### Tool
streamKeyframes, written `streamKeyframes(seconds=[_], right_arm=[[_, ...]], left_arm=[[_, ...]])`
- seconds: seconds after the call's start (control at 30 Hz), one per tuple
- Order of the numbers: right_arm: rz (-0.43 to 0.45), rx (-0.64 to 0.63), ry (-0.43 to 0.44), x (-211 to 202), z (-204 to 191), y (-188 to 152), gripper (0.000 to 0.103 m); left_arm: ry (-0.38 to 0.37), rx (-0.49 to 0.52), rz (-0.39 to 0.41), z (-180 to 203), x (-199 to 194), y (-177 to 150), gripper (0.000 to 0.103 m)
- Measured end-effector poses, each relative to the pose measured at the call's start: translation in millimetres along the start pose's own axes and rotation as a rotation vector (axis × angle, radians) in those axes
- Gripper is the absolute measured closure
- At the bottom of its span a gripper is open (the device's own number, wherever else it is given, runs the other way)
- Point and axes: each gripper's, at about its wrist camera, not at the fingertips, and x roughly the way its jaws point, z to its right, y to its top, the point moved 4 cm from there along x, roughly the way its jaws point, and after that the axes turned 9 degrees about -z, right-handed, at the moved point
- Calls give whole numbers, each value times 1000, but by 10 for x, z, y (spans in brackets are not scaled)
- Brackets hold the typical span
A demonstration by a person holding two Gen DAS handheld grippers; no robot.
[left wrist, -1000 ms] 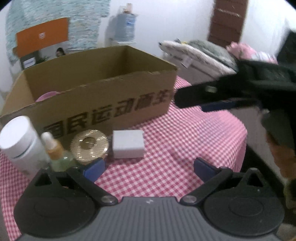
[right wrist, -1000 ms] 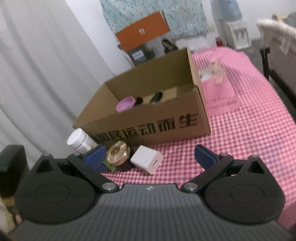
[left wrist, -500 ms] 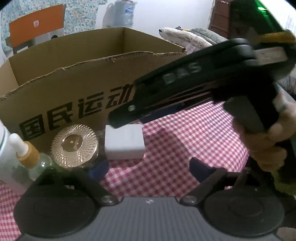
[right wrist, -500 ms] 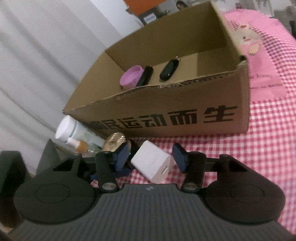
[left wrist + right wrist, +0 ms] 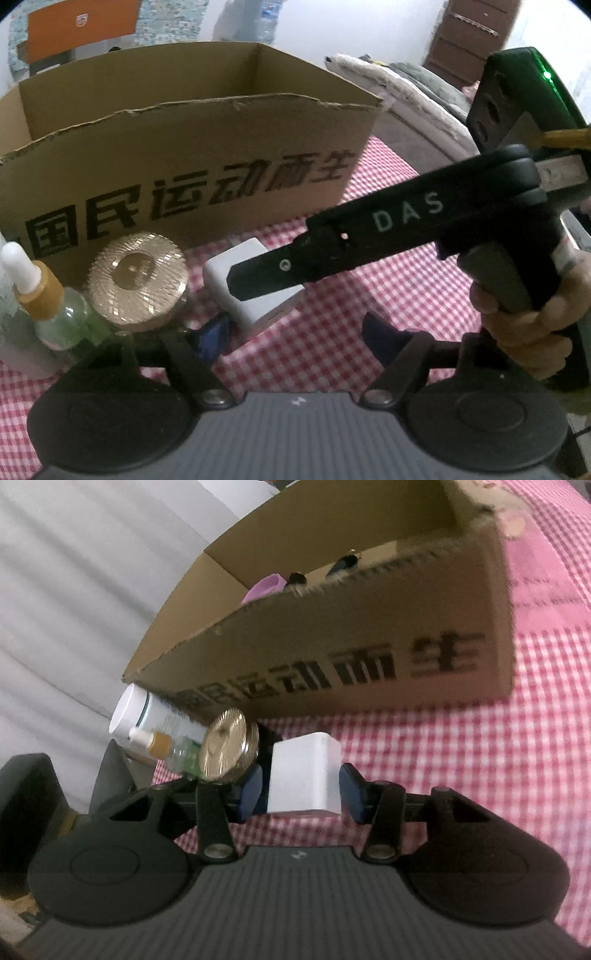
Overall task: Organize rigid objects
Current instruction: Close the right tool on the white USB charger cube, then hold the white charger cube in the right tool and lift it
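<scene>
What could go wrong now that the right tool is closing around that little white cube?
The right tool straddles the white cube, but its pads do not clearly press both sides, so the cube could slip when lifted. The gold-lidded jar sits right beside the near pad and might get nudged over, along with the dropper bottle behind it. The cardboard box has a tall front wall close ahead, so the cube could catch on its edge.

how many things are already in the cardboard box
3 show over the cardboard box wall: a pink cup at left, then two black items to its right. More may be hidden.
</scene>
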Motion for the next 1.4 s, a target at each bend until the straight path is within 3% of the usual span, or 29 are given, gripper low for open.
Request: streamKeyframes(seconds=[0.43, 1.03, 1.23, 1.4], right_arm=[[51, 112, 7, -320, 154, -559, 54], [101, 185, 82, -541, 394, -713, 54], [112, 201, 97, -592, 469, -726, 53], [111, 191, 97, -580, 464, -698, 54]], left_arm=[[-38, 146, -48, 465, -22, -245, 25], [11, 130, -77, 449, 40, -154, 25], [12, 98, -87, 400, 71, -99, 32], [21, 83, -86, 362, 63, -69, 46]])
